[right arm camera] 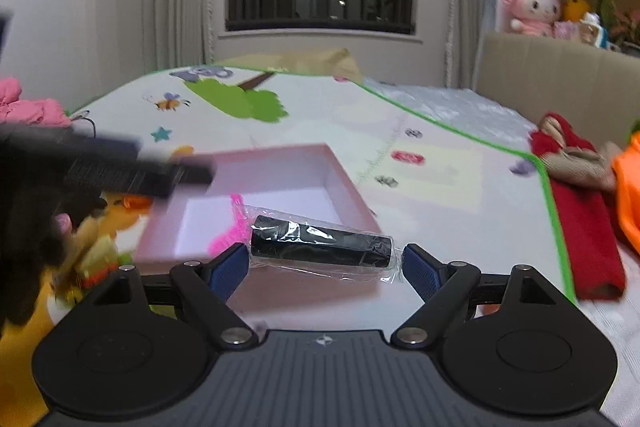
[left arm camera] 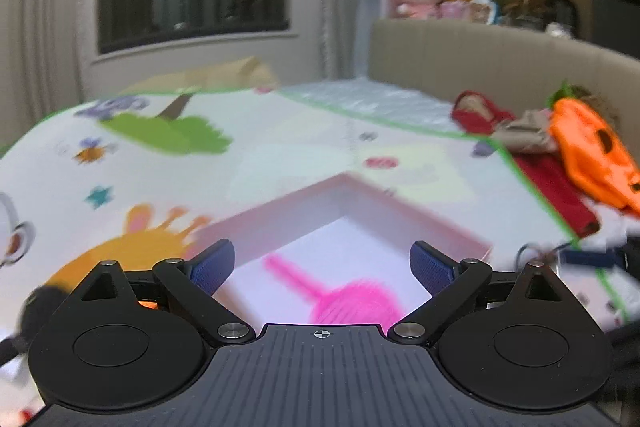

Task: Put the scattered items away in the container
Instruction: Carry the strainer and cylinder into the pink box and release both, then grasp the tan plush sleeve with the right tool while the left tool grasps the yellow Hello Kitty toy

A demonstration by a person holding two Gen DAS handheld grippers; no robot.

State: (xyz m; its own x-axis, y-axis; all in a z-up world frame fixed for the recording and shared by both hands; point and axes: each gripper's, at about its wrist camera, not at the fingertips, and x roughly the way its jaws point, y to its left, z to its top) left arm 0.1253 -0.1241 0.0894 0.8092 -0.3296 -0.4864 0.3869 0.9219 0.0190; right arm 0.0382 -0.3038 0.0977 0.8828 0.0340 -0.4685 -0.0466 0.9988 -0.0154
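A pink open box (left arm camera: 404, 215) with a white inside sits on a cartoon play mat (left arm camera: 180, 163). A pink brush (left arm camera: 352, 301) lies inside it. My left gripper (left arm camera: 322, 263) is open and empty just above the box. In the right wrist view the box (right arm camera: 304, 167) lies ahead, with the pink brush (right arm camera: 230, 231) in it. A black cylinder in clear plastic wrap (right arm camera: 322, 247) lies across the box's near rim between the fingers of my right gripper (right arm camera: 322, 265), which is open and wide around it. The left gripper (right arm camera: 120, 163) shows blurred over the box's left side.
A red garment (right arm camera: 580, 219), an orange carrot-shaped plush (left arm camera: 592, 151) and a beige cloth (left arm camera: 524, 131) lie right of the mat. A pink garment (right arm camera: 28, 107) lies left. Small toys (right arm camera: 96, 259) lie left of the box. A beige headboard (left arm camera: 480, 59) carries plush toys.
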